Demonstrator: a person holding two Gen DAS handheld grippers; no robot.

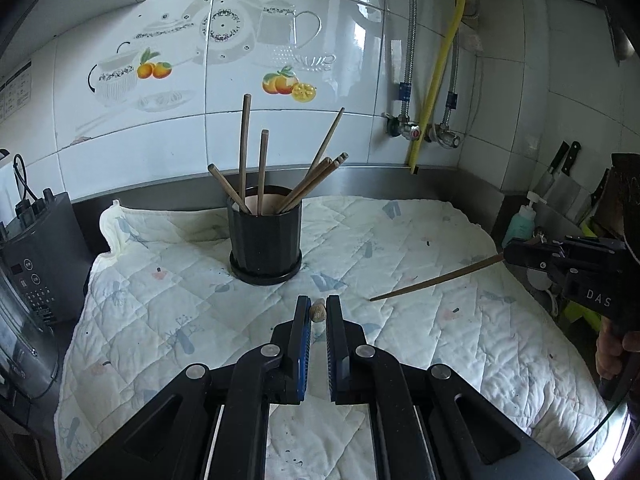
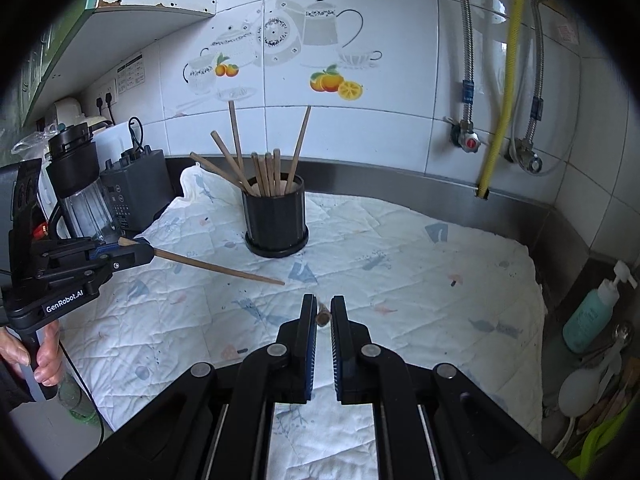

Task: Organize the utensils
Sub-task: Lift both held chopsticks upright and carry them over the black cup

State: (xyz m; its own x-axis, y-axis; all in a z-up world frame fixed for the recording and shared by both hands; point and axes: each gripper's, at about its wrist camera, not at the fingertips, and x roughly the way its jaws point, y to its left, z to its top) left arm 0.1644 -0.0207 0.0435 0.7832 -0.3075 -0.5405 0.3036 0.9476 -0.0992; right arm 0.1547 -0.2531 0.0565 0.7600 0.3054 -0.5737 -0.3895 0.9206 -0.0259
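Observation:
A black ribbed holder (image 1: 266,244) (image 2: 276,224) stands on a white quilted cloth (image 1: 400,240) with several wooden chopsticks upright in it. My left gripper (image 1: 318,305) is shut on one chopstick (image 1: 318,312), seen end-on between its pads. In the right wrist view that chopstick (image 2: 220,268) sticks out of the left gripper (image 2: 140,254) and slants down toward the cloth. My right gripper (image 2: 323,306) is shut on another chopstick (image 2: 323,316). From the left wrist view, that one (image 1: 436,280) juts left out of the right gripper (image 1: 514,250). Both grippers hover in front of the holder.
A blender (image 2: 80,188) and a dark appliance (image 2: 134,192) stand at the cloth's left edge. A soap bottle (image 2: 592,312), spoons (image 2: 580,392) and knives (image 1: 560,176) are at the right. Tiled wall and pipes (image 2: 504,80) lie behind. A hand (image 2: 44,356) grips the left handle.

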